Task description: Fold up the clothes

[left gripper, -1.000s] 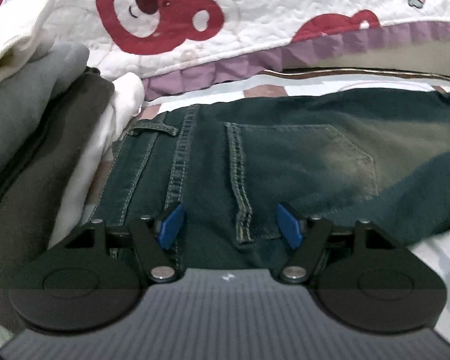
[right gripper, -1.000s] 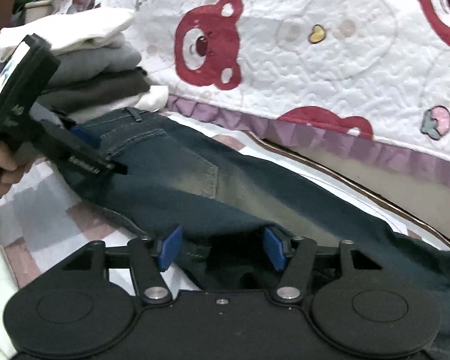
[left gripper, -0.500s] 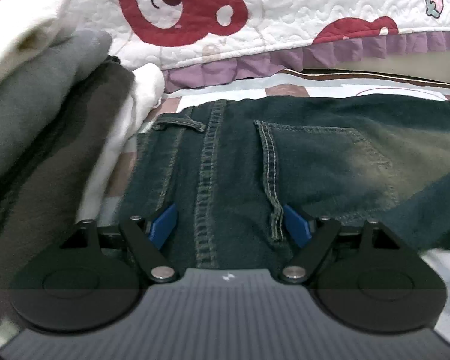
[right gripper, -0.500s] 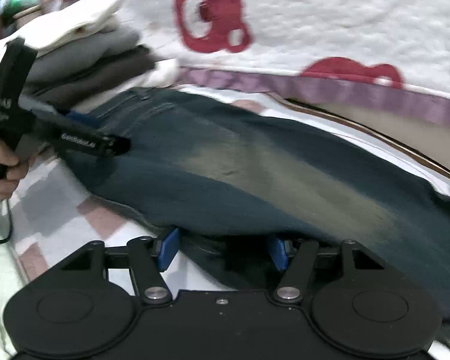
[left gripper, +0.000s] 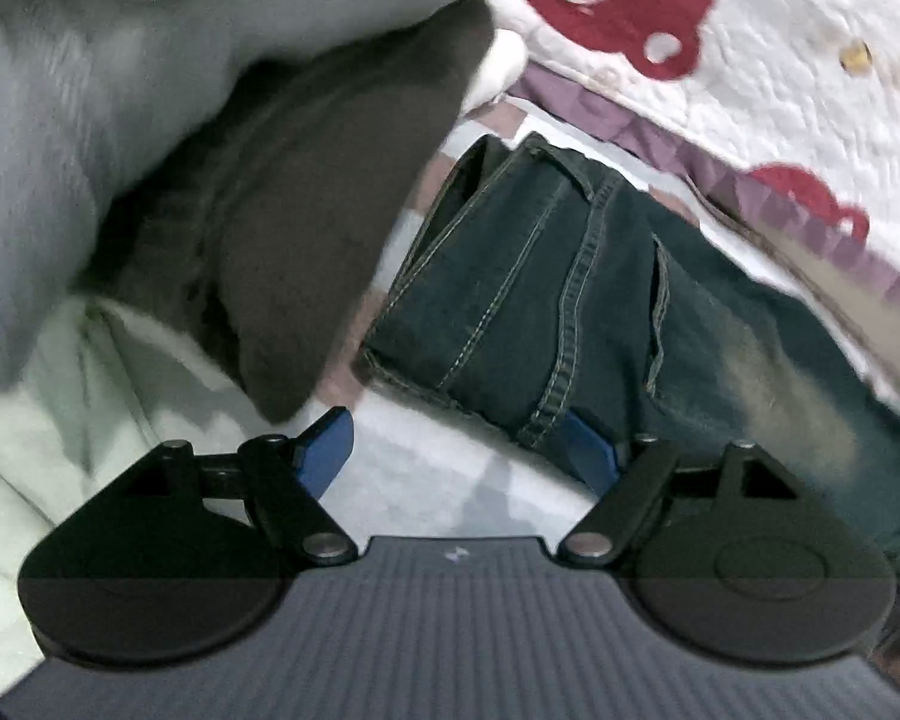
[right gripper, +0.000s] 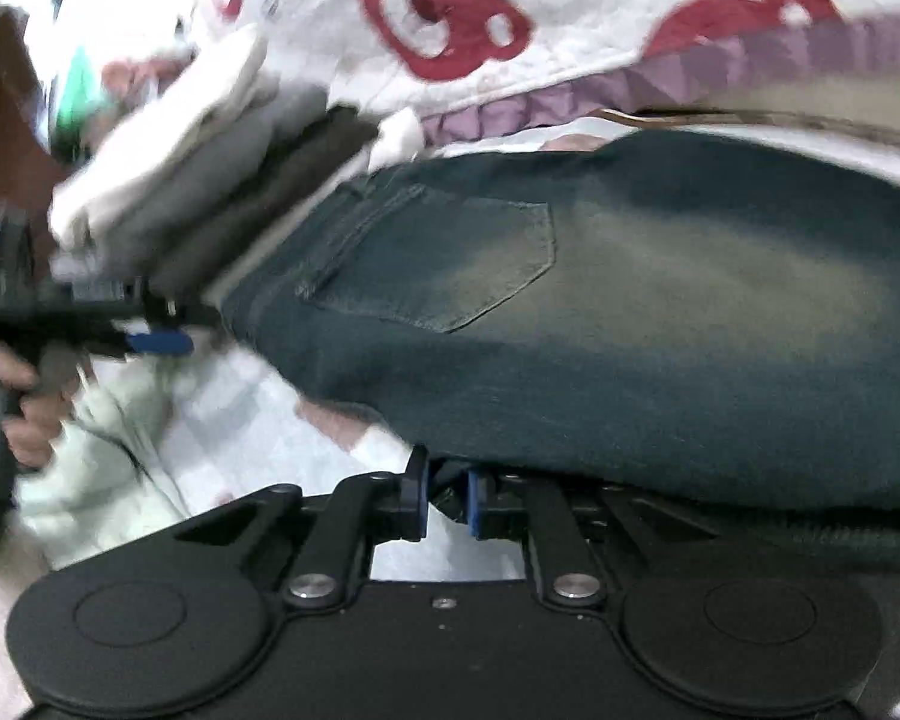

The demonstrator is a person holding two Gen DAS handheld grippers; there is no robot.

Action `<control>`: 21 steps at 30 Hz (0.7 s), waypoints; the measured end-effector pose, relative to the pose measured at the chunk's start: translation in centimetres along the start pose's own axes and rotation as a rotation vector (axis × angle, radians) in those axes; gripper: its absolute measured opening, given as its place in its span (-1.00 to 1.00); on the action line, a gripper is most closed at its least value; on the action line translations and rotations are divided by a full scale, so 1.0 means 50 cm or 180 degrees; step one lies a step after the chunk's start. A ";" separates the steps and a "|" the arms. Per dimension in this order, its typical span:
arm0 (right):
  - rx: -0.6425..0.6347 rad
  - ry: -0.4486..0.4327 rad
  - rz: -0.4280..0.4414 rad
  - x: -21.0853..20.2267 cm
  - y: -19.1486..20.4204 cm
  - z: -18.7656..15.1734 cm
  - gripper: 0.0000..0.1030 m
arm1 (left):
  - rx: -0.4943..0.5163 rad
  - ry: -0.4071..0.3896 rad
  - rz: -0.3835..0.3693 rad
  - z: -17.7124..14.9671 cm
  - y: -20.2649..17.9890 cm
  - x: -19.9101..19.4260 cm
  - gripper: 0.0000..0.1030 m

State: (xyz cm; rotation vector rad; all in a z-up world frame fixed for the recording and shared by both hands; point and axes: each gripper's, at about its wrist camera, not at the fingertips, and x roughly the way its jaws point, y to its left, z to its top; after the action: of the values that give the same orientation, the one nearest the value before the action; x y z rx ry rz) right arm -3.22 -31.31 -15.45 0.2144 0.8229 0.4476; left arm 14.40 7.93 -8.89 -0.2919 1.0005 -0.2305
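Closest to the right wrist camera, the right gripper (right gripper: 447, 501) has its jaws drawn nearly together; they have just been closing, and a dark fold at the near edge of the jeans (right gripper: 660, 324) sits pinched between the blue pads. From there the jeans spread away across the bed, back pocket (right gripper: 450, 264) facing up, the faded patch running off to the right.

Nearest the left wrist camera, the left gripper (left gripper: 459, 450) has its jaws spread wide, having just been opening a little further, and nothing lies between them but the pale checked bedsheet (left gripper: 450, 468). The seamed corner of the jeans (left gripper: 546, 312) reaches the right-hand blue pad and partly covers it; whether cloth and pad touch I cannot tell. The waistband end lies just beyond the jaws, tilted in this view.

Left of the jeans, a stack of folded clothes (left gripper: 258, 198) sits close by, dark brown under grey under white. In the right wrist view a hand (right gripper: 21, 414) holds the left gripper (right gripper: 156, 341) at the foot of that stack, just beside the waistband.

Farthest back lies a white quilt (right gripper: 570, 6) with red bear heads and a purple border.
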 end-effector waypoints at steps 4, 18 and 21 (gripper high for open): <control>-0.0465 0.0101 -0.0276 0.013 0.036 -0.002 -0.68 | -0.0238 -0.0060 -0.0042 0.001 0.006 0.028 0.50; -0.0245 -0.0068 -0.0420 0.020 0.035 0.008 -0.26 | 0.0253 -0.0613 0.0297 -0.019 -0.080 0.059 -0.34; -0.0031 -0.0190 -0.0425 0.035 0.028 0.019 -0.18 | 0.0429 -0.0841 0.0408 -0.008 -0.088 0.032 -0.74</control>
State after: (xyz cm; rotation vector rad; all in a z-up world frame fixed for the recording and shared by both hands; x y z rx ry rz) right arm -1.89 -29.25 -15.45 0.1619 0.7711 0.3182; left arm 14.64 3.23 -8.84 -0.1303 0.7353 -0.1377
